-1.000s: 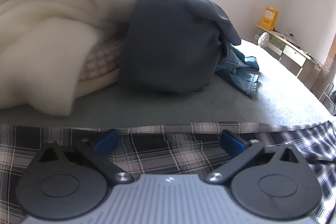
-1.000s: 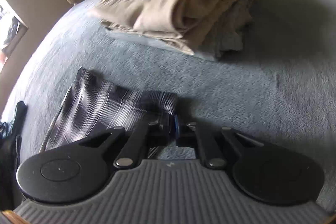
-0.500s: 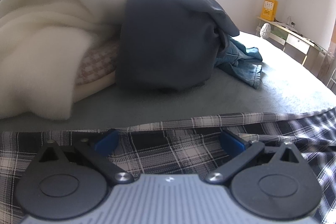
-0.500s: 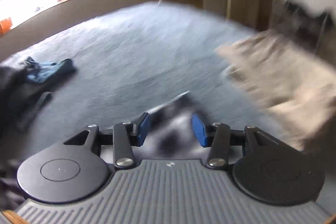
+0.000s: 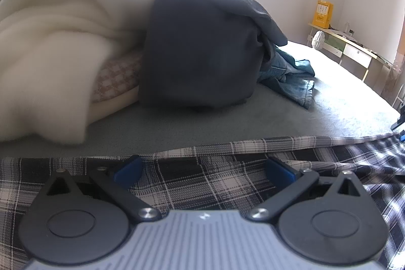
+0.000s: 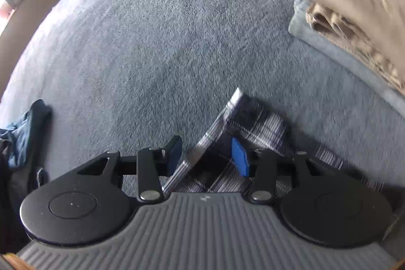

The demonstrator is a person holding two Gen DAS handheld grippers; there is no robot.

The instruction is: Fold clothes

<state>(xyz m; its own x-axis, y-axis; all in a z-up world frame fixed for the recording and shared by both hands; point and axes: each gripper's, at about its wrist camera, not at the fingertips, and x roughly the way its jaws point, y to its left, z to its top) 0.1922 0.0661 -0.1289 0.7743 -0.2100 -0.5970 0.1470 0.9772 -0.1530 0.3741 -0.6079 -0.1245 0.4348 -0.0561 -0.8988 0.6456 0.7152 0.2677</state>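
Right wrist view shows the right tool released above a plaid garment on the bed, while the left tool stands spread over it.

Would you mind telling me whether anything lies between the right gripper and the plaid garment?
Nothing visible does. The right gripper hangs directly over a corner of the plaid garment, its jaws apart with only that cloth showing between them.

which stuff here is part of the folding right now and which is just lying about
In the job:
- plaid cloth, spread on the bed
- left claw, open over it
- right claw, open, a plaid corner between its pads

Lying about:
- dark grey garment
- cream blanket
- denim piece
- folded tan stack
- yellow box
- desk
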